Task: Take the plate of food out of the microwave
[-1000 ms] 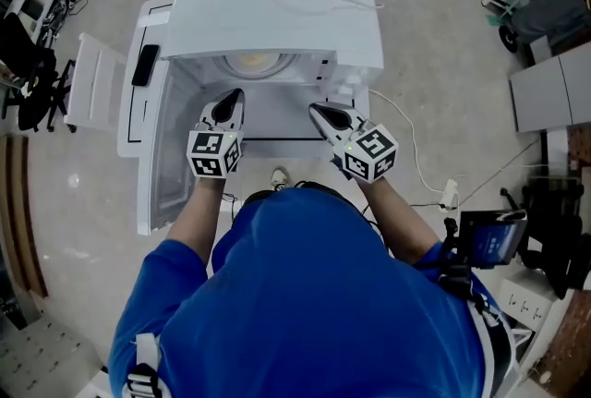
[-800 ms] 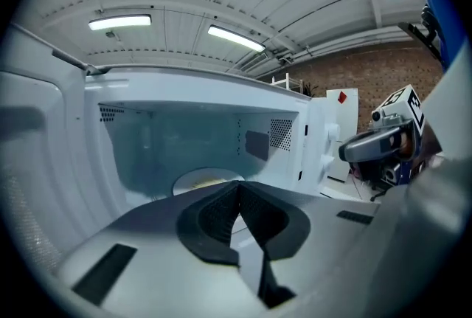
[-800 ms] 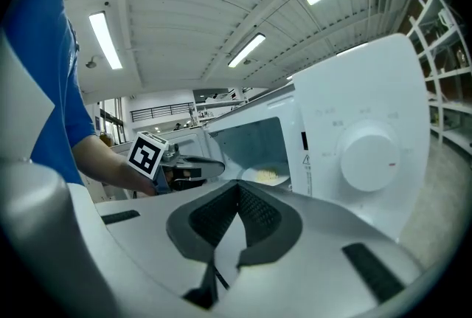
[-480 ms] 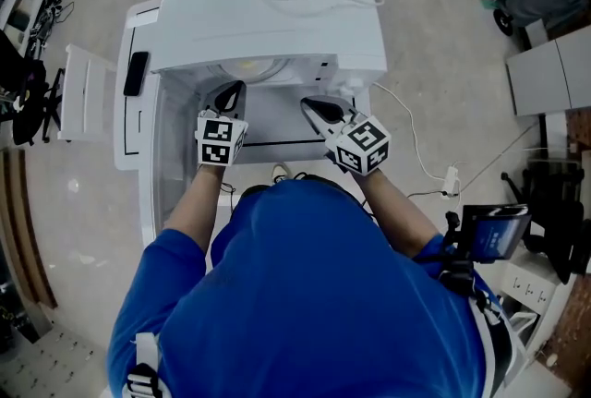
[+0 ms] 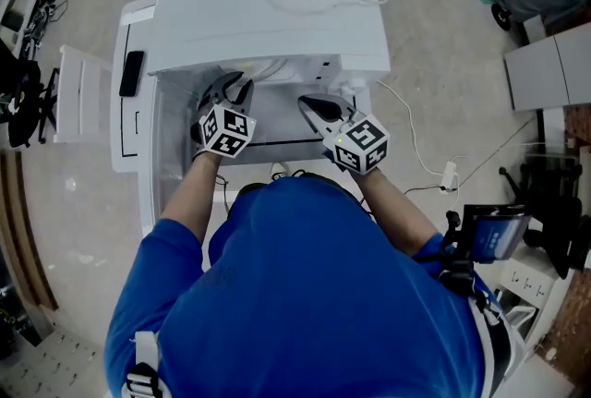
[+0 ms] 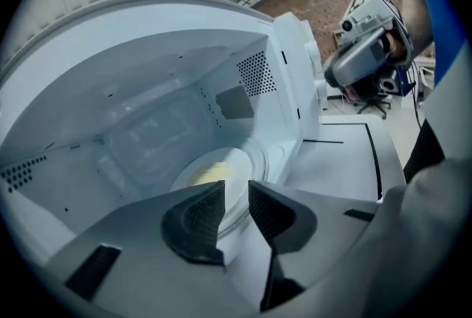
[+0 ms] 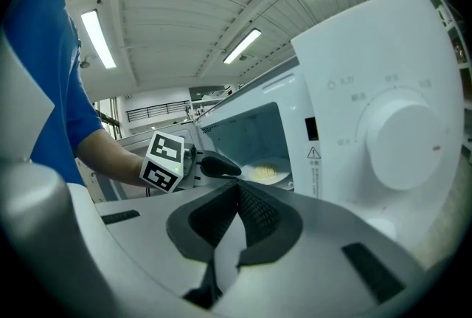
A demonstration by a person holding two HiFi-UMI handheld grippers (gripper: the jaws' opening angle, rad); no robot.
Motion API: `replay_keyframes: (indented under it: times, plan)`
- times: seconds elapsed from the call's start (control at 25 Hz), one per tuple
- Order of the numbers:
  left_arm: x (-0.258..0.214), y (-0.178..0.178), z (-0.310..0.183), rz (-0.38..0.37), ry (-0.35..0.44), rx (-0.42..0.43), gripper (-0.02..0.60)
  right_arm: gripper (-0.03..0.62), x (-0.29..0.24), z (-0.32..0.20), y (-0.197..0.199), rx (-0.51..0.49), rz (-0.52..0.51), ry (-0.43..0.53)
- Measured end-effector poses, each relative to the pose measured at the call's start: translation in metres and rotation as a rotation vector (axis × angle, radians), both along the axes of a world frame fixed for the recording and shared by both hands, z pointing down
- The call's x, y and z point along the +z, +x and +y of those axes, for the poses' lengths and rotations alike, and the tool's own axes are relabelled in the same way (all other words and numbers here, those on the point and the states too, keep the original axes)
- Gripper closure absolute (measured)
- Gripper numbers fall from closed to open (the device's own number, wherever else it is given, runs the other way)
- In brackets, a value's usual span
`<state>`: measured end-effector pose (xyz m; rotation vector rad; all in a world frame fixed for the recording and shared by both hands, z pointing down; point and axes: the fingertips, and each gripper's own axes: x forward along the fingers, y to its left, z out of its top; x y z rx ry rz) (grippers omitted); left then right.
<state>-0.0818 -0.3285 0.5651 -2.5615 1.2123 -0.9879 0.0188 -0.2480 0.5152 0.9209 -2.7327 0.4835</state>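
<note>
Left gripper view shows left claw (image 6: 236,197) freshly spread, empty, before plate (image 6: 210,173); right claw (image 7: 237,189) closed.

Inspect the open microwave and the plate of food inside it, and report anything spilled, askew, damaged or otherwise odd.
Nothing stands out. The plate sits level inside the microwave, its yellow food heaped on it with no spill visible. The door is swung open, and the inner walls look clean and undamaged.

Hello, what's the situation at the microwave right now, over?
Left gripper at the microwave mouth, jaws just opening, nothing between them. Right gripper shut, empty. Plate of food inside, untouched. Door open, nothing in the way.
</note>
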Motion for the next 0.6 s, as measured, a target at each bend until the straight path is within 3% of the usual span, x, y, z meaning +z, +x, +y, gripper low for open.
replay_keyframes:
  times: [0.6]
  plan:
    - [0.014,0.019,-0.002,-0.425,0.092,0.256,0.472,0.594,-0.006,0.001,0.006,0.009,-0.02,0.006]
